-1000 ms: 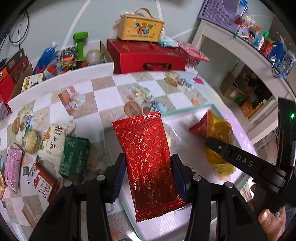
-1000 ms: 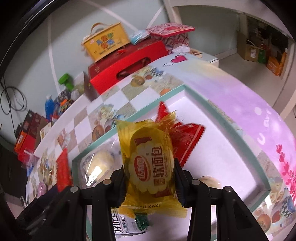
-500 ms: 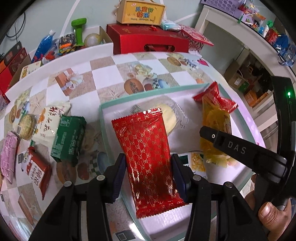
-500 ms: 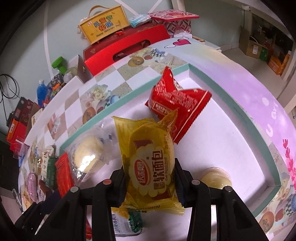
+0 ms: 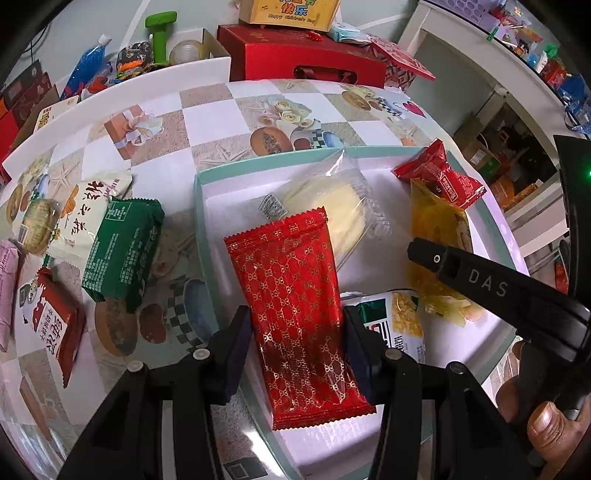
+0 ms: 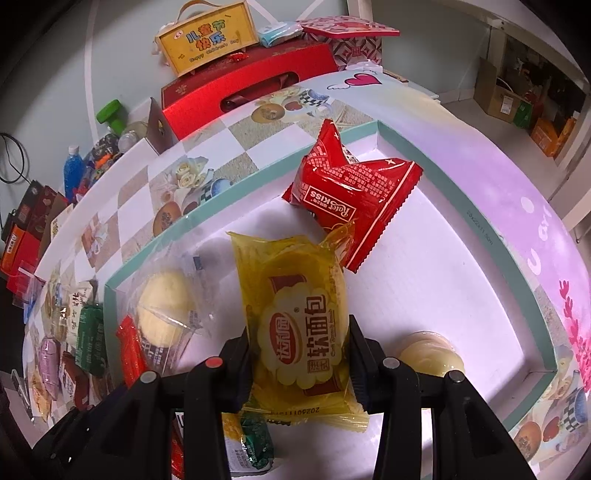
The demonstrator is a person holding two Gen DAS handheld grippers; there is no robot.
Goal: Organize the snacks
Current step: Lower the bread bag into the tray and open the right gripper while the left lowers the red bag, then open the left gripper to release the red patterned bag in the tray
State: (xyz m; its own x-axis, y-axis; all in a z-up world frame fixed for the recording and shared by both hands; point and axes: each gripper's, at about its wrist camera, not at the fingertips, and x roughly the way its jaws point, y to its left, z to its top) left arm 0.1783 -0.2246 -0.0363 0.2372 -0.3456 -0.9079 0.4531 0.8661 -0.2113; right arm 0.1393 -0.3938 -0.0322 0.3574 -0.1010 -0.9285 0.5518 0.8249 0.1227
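My left gripper (image 5: 295, 336) is shut on a long red snack packet with a gold pattern (image 5: 295, 302), held over the near left part of a white tray with a teal rim (image 5: 201, 221). My right gripper (image 6: 301, 350) is shut on a yellow soft-bread packet (image 6: 295, 317), low over the tray floor (image 6: 443, 288). In the tray lie a clear-wrapped yellow cake (image 5: 332, 206), a red Kiss packet (image 6: 347, 195), a small round pale cake (image 6: 432, 352) and a white-green packet (image 5: 395, 325). The right gripper's arm (image 5: 498, 291) crosses the left wrist view.
Loose snacks lie on the checked tablecloth left of the tray: a green packet (image 5: 122, 247), a white pouch (image 5: 88, 214), a red-white packet (image 5: 51, 325). Red gift boxes (image 5: 303, 62) and a yellow carry box (image 6: 207, 35) stand beyond the table's far edge. A thumb (image 5: 546, 428) shows at bottom right.
Both grippers have sunk toward the tray with their packets still gripped. The tray and its contents now look larger and closer in both views.
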